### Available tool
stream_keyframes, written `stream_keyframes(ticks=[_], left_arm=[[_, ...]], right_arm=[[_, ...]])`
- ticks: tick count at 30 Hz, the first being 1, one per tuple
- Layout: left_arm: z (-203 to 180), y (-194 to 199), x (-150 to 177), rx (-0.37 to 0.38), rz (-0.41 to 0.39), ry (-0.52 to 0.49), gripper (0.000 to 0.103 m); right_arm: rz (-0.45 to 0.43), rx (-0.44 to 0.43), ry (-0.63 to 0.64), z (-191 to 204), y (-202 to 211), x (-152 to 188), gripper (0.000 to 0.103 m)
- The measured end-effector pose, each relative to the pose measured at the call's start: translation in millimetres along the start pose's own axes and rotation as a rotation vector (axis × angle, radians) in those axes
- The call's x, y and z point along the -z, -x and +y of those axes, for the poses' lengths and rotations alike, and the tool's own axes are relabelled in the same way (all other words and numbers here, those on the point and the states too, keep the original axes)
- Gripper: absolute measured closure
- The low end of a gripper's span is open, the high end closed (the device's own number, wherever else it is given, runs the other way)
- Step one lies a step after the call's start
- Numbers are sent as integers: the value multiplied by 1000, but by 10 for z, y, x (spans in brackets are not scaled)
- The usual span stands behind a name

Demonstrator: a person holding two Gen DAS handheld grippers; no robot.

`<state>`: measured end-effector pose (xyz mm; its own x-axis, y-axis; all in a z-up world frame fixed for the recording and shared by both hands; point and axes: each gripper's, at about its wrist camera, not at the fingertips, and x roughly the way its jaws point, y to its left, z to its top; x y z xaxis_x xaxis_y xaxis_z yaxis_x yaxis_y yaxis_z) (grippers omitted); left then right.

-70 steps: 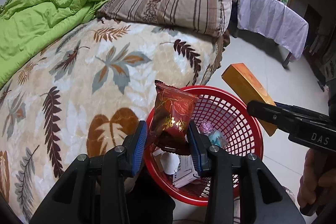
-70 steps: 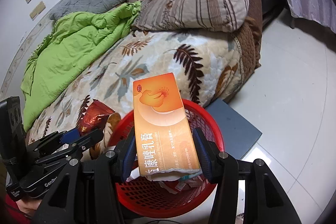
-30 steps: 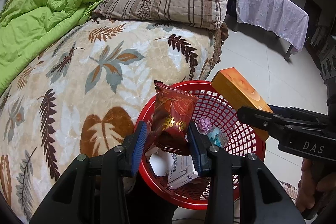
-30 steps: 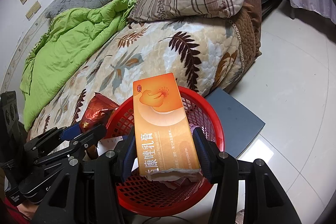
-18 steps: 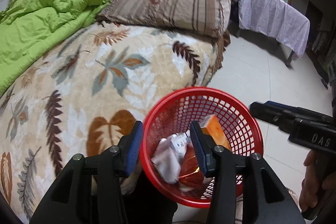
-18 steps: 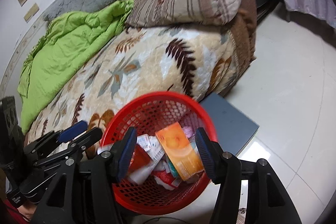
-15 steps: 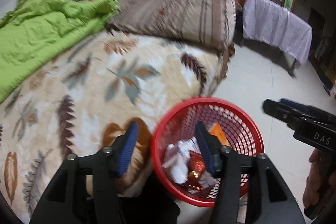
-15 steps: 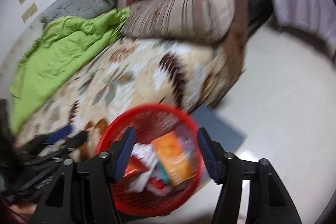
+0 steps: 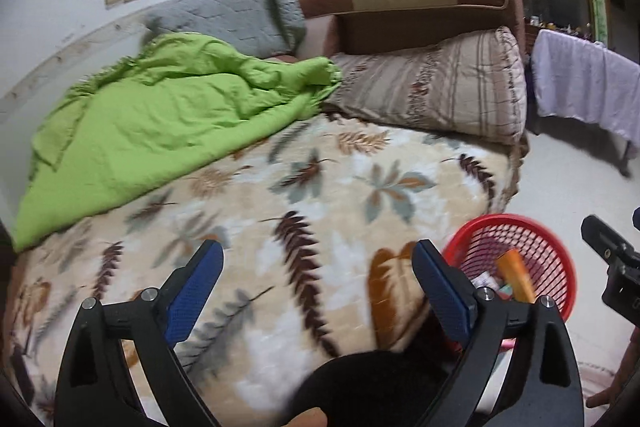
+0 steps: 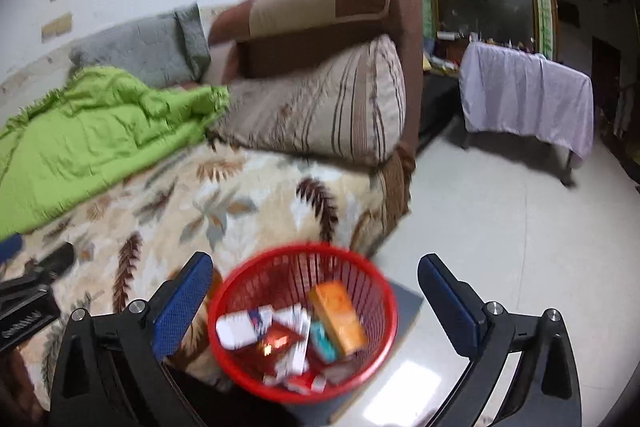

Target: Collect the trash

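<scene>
A red mesh basket (image 10: 240, 363) stands on the floor beside the bed and holds the orange box (image 10: 338, 311), the red snack wrapper (image 10: 280, 341) and several other packets. In the left wrist view the same basket (image 9: 516, 227) sits at the lower right with the orange box (image 9: 516, 275) poking up in it. My left gripper (image 9: 318, 263) hangs over the leaf-patterned bedspread, its jaws opening wide with nothing between them. My right gripper (image 10: 316, 281) is above the basket, jaws also opening, nothing held. The right gripper's tool (image 9: 612, 267) shows at the left view's right edge.
The bed (image 9: 320, 187) carries a green quilt (image 9: 160, 119), a striped pillow (image 9: 432, 91) and a grey pillow (image 9: 224, 15). A brown headboard cushion (image 10: 332, 15) stands behind. A cloth-covered table (image 10: 524, 95) is across the tiled floor (image 10: 500, 227). A grey mat (image 10: 404, 301) lies under the basket.
Both grippers let go: the snack wrapper and the orange box dropped into the basket. Both pairs of jaws spread wide, and both views rose and tilted up toward the bed and wall.
</scene>
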<state>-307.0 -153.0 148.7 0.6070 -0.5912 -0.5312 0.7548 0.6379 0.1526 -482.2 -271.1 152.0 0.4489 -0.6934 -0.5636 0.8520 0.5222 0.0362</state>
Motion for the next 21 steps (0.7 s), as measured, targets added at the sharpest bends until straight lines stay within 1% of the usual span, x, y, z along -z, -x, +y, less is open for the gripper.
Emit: stream_keyframes(ticks=[2, 4, 6, 9, 16, 21], left_arm=[[66, 77, 42, -20, -7, -3, 8], [112, 130, 65, -67, -17, -14, 8], [130, 157, 81, -81, -19, -30, 8], [163, 152, 99, -116, 0, -14, 8], [148, 30, 194, -115, 54, 0, 8], [112, 39, 209, -109, 55, -4, 8]], right_arm=[[4, 10, 27, 58, 13, 33, 0], [-4, 10, 37, 92, 40, 53, 0], [-4, 16, 49, 127, 50, 68, 0], [22, 19, 63, 161, 14, 98, 0], [51, 34, 63, 152, -41, 126, 0], [65, 35, 61, 146, -74, 128, 0]])
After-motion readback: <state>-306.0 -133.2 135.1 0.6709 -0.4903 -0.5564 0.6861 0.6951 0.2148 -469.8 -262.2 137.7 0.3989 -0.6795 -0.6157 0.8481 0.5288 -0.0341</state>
